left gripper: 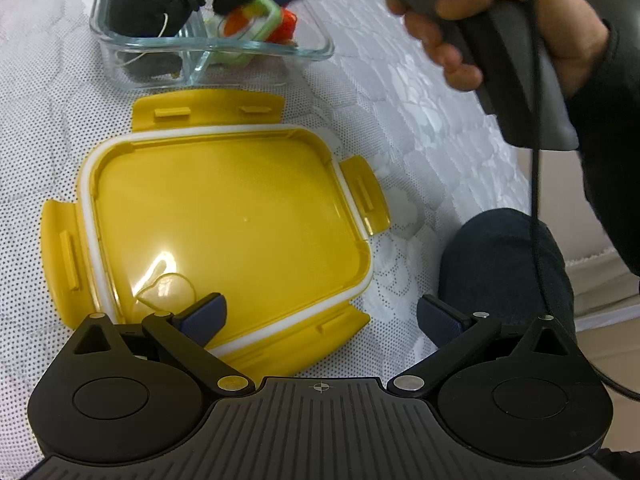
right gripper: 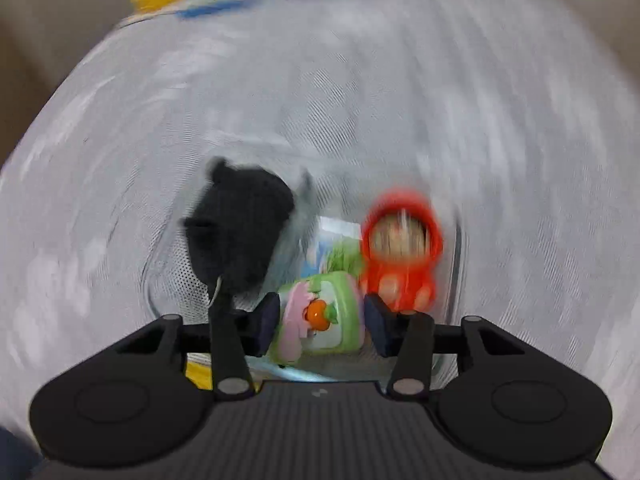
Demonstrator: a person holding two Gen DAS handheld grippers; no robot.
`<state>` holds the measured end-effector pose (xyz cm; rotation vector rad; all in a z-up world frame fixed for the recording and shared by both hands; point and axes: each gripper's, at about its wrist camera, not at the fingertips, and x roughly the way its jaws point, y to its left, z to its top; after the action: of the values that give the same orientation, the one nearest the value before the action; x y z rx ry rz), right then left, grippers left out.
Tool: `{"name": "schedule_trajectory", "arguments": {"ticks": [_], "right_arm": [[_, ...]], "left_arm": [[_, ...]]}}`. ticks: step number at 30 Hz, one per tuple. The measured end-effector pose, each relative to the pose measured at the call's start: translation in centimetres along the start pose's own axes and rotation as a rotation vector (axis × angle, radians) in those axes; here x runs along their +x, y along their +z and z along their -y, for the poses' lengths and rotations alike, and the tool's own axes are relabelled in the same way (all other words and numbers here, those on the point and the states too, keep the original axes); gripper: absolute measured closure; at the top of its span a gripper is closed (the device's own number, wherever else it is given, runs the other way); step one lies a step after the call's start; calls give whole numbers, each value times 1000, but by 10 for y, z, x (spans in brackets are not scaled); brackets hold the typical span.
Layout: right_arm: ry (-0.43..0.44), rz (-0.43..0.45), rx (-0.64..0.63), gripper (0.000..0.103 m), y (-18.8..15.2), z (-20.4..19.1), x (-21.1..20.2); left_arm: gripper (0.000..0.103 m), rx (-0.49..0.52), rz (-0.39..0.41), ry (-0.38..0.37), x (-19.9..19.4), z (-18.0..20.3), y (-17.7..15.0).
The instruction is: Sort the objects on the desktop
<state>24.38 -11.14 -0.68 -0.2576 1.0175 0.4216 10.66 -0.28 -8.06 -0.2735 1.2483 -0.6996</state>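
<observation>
While the left gripper (left gripper: 320,316) waits wide open over the yellow lid (left gripper: 224,216), the right gripper (right gripper: 320,324) seemingly loosely straddles the green toy (right gripper: 320,316) inside the glass container (left gripper: 312,50), probably depositing it.

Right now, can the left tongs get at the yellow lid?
Probably yes. The left tongs are open and empty right over the yellow lid, one pad already above its near corner. Nothing lies between; the right hand works farther off at the glass container.
</observation>
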Motion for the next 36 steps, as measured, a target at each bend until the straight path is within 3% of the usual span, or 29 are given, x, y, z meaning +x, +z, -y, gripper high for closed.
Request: {"name": "schedule_trajectory", "arguments": {"ticks": [2,3,4,5,6,8,12,17,22,26,27,28,30,33,36], "right_arm": [[9,56,22,65,1,2,-8],[31,78,53,83,2,6,-9],[60,87,100,84,4,12,-6],[63,47,125,78,4,16,0],[64,2,147,61,5,20,7],[58,-40,167,62,5,26,12],[-35,45,99,70,5,25,-14],[59,-7,100,72,-3,23,-11],[-19,42,10,73,-6,1,15],[-30,75,55,74,7,6,5],[-15,94,94,72,11,11,-1],[1,95,136,63,14,17,-8],[58,20,225,47,18,30,-17],[120,-35,234,48,11,33,-24],[87,-57,168,49,-1,19,-22]], "left_arm": [[0,6,-2,2,1,1,0],[0,6,-2,2,0,1,0],[0,5,-2,0,0,0,0],[0,2,-1,-2,0,0,0],[0,-2,0,-4,0,-1,-1],[0,-6,1,-4,-1,-1,-1],[0,10,-4,4,0,1,0],[0,6,-3,1,0,0,1],[0,3,-2,-3,-1,-1,0],[0,-2,-1,-7,-2,-2,1],[0,-1,-2,-6,-1,-2,1],[0,2,-3,-5,-1,-1,1],[0,7,-4,-2,0,0,1],[0,8,-5,-1,1,1,1],[0,11,-5,1,1,1,1]]}}
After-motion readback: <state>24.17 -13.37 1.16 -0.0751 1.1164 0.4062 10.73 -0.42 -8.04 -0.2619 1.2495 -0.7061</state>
